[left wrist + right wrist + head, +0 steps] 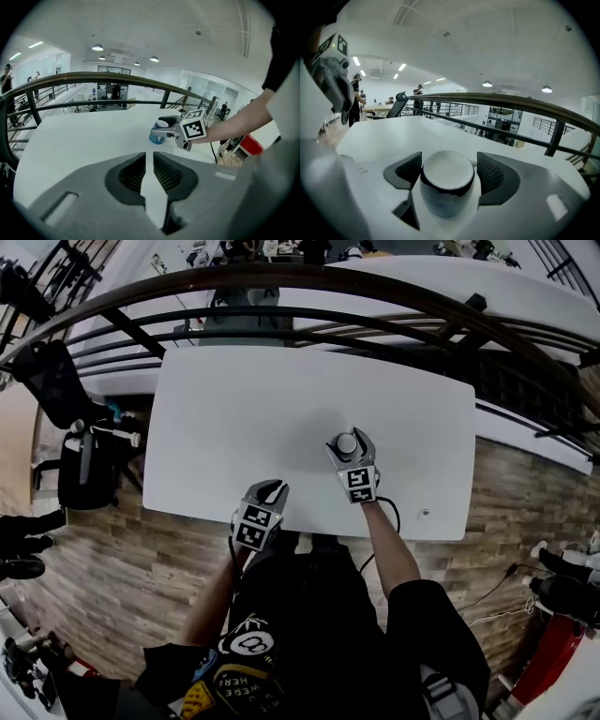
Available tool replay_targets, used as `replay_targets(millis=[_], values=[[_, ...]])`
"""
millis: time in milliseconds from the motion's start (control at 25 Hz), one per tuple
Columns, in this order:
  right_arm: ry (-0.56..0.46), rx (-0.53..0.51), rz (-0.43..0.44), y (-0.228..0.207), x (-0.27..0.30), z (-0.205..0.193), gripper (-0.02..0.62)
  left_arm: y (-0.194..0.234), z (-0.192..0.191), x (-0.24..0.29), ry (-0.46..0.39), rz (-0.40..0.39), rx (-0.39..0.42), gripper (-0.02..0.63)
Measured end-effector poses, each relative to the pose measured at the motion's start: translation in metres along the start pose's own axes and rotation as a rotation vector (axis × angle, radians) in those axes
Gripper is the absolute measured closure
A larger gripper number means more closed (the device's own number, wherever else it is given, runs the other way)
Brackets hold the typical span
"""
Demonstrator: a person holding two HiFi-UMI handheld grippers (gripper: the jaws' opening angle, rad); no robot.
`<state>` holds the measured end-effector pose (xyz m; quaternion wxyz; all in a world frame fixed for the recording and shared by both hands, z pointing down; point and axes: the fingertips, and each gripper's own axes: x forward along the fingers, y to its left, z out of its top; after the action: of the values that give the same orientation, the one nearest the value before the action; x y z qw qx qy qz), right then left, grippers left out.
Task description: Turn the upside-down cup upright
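On the white table (pixel 234 418) stands a small blue cup (pixel 347 443) with a white round top ringed by a dark rim (pixel 446 174). My right gripper (pixel 347 439) grips it from the near side, one pad on each flank (pixel 449 159). In the left gripper view the cup (pixel 157 137) rests on the tabletop inside the right gripper (pixel 165 126). My left gripper (pixel 272 487) hovers at the table's front edge, left of the cup. Its jaws (pixel 149 157) stand barely parted, with nothing between them.
A dark curved railing (pixel 309 282) runs behind the table. A black office chair (pixel 70 442) stands off the table's left end. A small round fitting (pixel 425 514) sits near the front right corner. A cable (pixel 389 512) trails from the right gripper.
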<state>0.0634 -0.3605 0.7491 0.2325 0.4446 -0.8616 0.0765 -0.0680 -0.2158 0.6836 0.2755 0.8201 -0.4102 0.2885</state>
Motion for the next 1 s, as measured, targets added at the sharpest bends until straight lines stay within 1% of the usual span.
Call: replay_targets(millis=[80, 120, 200, 240, 320, 360, 400, 480, 560, 640, 720, 800, 880, 960, 1000], values=[[-0.009, 0.068, -0.007, 0.000, -0.008, -0.001, 0.218, -0.004, -0.001, -0.001, 0.004, -0.020, 0.028, 0.552], [-0.025, 0.088, -0.025, -0.002, -0.015, 0.002, 0.218, -0.006, 0.000, -0.001, 0.002, -0.032, 0.040, 0.554], [-0.048, 0.122, -0.082, -0.009, -0.031, 0.006, 0.219, -0.010, 0.001, -0.002, -0.011, -0.057, 0.052, 0.555], [-0.051, 0.147, -0.112, -0.009, -0.041, 0.005, 0.231, -0.010, 0.000, -0.004, -0.018, -0.069, 0.049, 0.557], [-0.048, 0.209, -0.140, 0.002, -0.065, 0.001, 0.308, -0.010, -0.004, -0.010, -0.034, -0.089, 0.037, 0.560], [-0.048, 0.240, -0.128, 0.014, -0.079, 0.000, 0.360, -0.012, -0.007, -0.013, -0.041, -0.096, 0.036, 0.568], [-0.049, 0.269, -0.102, 0.028, -0.093, -0.002, 0.395, -0.015, -0.009, -0.015, -0.047, -0.102, 0.046, 0.579], [-0.065, 0.325, -0.059, 0.054, -0.124, -0.002, 0.468, -0.024, -0.009, -0.018, -0.055, -0.109, 0.104, 0.601], [-0.083, 0.376, -0.046, 0.074, -0.154, 0.000, 0.593, -0.036, -0.004, -0.021, -0.071, -0.115, 0.152, 0.601], [-0.076, 0.434, -0.018, 0.094, -0.182, -0.002, 0.595, -0.054, 0.003, -0.030, -0.105, -0.131, 0.143, 0.601], [-0.048, 0.470, 0.032, 0.112, -0.206, -0.003, 0.595, -0.076, 0.006, -0.039, -0.142, -0.151, 0.122, 0.601], [-0.043, 0.472, 0.070, 0.122, -0.229, 0.000, 0.595, -0.102, 0.006, -0.048, -0.171, -0.166, 0.112, 0.601], [-0.070, 0.475, 0.083, 0.126, -0.256, 0.007, 0.595, -0.131, 0.005, -0.056, -0.184, -0.179, 0.112, 0.601], [-0.101, 0.489, 0.085, 0.129, -0.283, 0.011, 0.597, -0.161, 0.000, -0.063, -0.184, -0.185, 0.143, 0.601], [-0.112, 0.502, 0.085, 0.130, -0.298, 0.010, 0.597, -0.179, -0.005, -0.068, -0.178, -0.188, 0.181, 0.601]])
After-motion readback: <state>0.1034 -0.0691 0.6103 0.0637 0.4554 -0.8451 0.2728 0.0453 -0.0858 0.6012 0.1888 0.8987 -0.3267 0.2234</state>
